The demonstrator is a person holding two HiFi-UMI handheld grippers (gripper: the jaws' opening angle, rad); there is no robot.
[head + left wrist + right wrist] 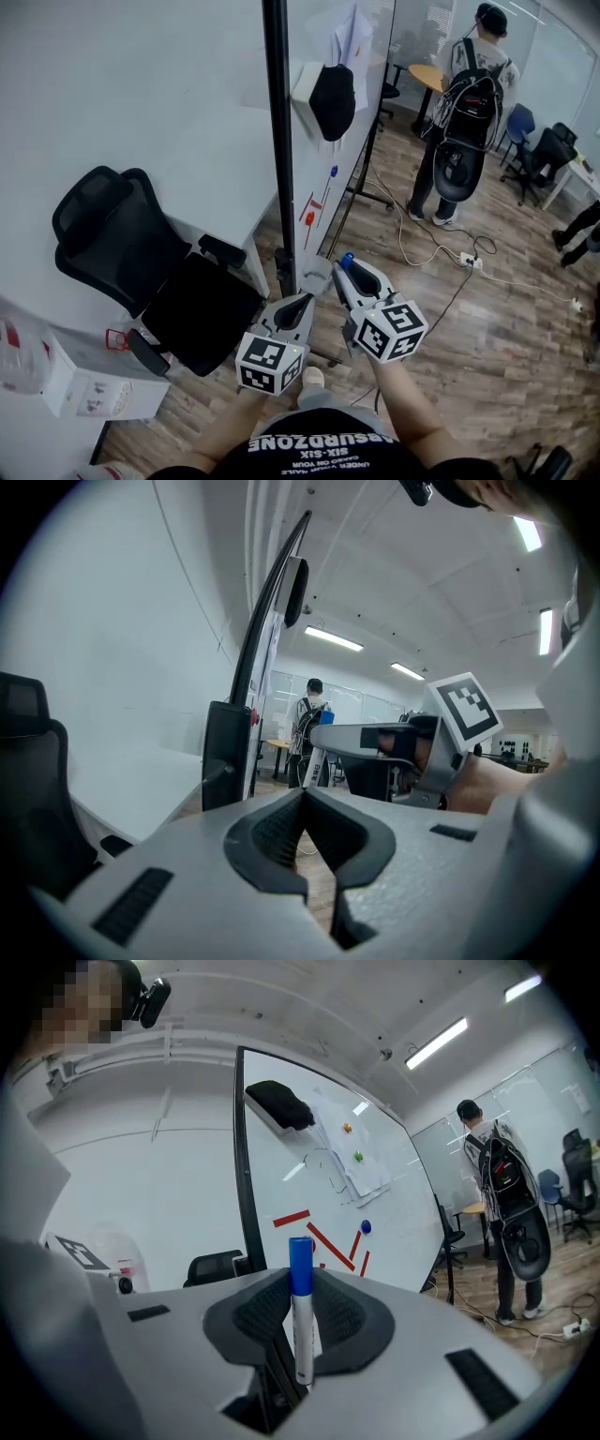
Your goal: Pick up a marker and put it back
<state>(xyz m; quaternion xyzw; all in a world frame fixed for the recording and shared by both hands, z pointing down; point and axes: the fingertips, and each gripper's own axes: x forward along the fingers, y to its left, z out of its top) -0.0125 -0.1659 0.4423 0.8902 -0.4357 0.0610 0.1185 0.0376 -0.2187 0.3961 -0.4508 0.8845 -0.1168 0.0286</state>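
Currently right gripper (300, 1277) grips the blue-capped marker (301, 1321) upright, on the near side of the whiteboard (375, 1194). The narrow hold could let it tilt or slip during replacing. Left gripper (304, 794) clenched, empty.

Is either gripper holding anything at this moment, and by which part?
The right gripper grips a marker by its white barrel, with the blue cap sticking out past the jaws. The left gripper is shut on nothing.
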